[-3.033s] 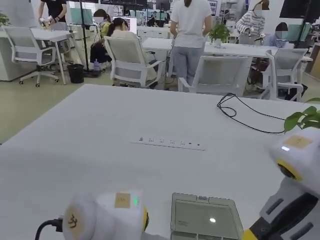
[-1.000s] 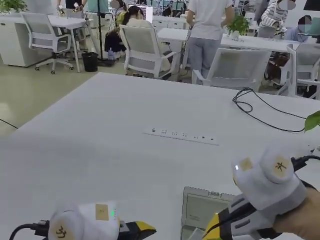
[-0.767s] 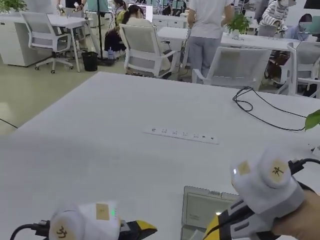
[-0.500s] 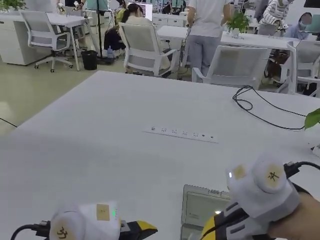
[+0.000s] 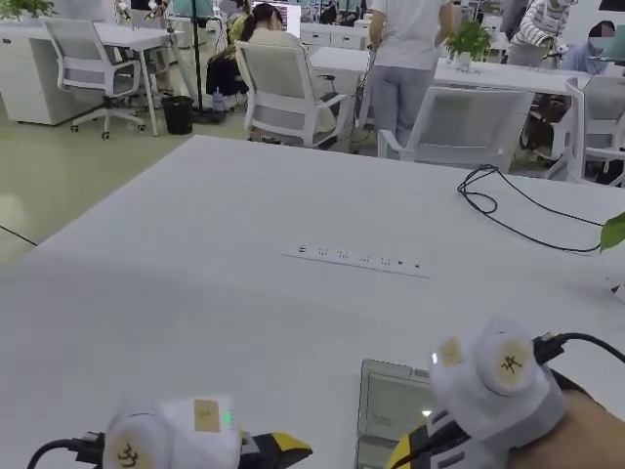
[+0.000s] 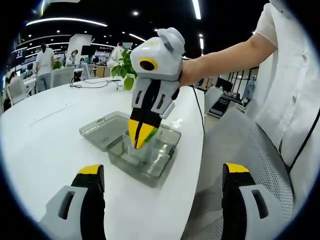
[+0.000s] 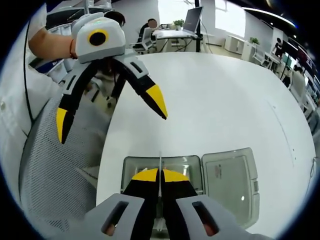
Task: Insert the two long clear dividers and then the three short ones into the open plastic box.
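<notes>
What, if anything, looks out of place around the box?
Nothing stands out. The open box sits flat on the table, its lid laid open beside it. The right gripper is shut on a thin clear divider held upright over the box; the left gripper hangs open nearby.

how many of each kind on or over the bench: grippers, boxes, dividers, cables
grippers: 2, left gripper and right gripper
open plastic box: 1
clear divider: 1 visible, held by right gripper
black cable: 1
total: 5
</notes>
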The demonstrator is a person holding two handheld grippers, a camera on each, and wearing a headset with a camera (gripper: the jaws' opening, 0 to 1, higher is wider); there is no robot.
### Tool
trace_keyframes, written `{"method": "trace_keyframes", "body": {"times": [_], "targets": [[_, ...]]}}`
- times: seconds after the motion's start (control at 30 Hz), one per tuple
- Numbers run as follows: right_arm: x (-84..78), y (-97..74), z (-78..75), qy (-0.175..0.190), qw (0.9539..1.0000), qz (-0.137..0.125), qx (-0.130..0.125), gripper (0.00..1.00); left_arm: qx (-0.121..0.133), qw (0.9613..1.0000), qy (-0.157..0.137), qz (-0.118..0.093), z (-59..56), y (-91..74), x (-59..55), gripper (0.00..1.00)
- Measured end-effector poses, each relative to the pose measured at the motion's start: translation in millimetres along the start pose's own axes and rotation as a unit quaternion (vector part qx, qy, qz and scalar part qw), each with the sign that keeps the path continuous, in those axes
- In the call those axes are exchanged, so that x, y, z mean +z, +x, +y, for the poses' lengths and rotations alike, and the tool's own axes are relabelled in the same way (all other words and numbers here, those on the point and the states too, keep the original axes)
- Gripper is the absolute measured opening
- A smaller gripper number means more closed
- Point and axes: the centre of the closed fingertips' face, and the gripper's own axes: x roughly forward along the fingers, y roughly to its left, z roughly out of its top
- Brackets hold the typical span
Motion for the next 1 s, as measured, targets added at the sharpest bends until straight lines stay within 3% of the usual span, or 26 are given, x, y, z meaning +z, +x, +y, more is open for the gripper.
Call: {"method": "trace_keyframes", "body": {"times": [0.23,1.0], "targets": [[-3.1,6.6,-0.5,-0.001,0.9999,0.009,0.005,0.03,-0.001,1.0,0.001,0.003,0.5,0.6,-1.8,1.0],[-17.4,27.8,0.2,-0.026,0.9966,0.077,0.006,0.03,-0.003,1.0,-0.001,0.002,0.8,2.3,-0.5,1.0]]}}
